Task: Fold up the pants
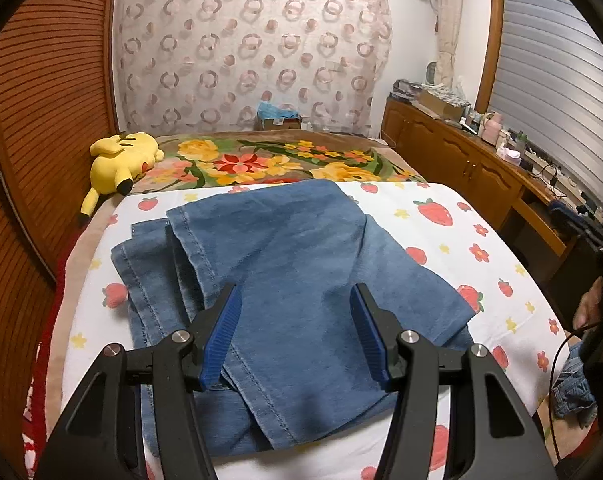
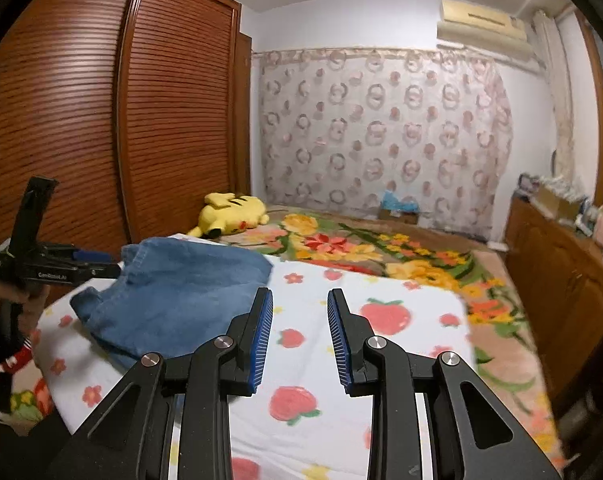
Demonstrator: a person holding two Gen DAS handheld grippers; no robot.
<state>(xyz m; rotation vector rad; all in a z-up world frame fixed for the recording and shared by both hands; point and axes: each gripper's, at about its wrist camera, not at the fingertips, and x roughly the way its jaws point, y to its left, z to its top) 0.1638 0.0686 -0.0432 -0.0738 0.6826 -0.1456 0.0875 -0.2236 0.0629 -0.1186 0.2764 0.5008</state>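
1. Denim pants (image 1: 285,280) lie folded into a thick stack at the centre of the left wrist view, resting on a white sheet (image 1: 421,232) printed with strawberries and small flowers; in the right wrist view we see the same stack at middle left.
2. Our left gripper (image 1: 295,332) hovers at the bottom centre of its frame, jaws standing apart with only the fabric showing below and between them; the ribbed blue pads (image 1: 221,340) grip nothing.
3. Our right gripper (image 2: 299,340) points over bare sheet at the bottom centre of its frame, jaws parted by a narrower gap and empty, the pants off to the upper left of it.
4. A cardboard box (image 1: 279,120) at upper centre of the left wrist view holds something blue and crumpled; we cannot tell what.
5. A soft yellow plush toy (image 1: 119,160) lies on a fuzzy floral blanket (image 1: 261,160) beyond the sheet; slatted wooden doors (image 2: 101,120) fill the left of both frames.
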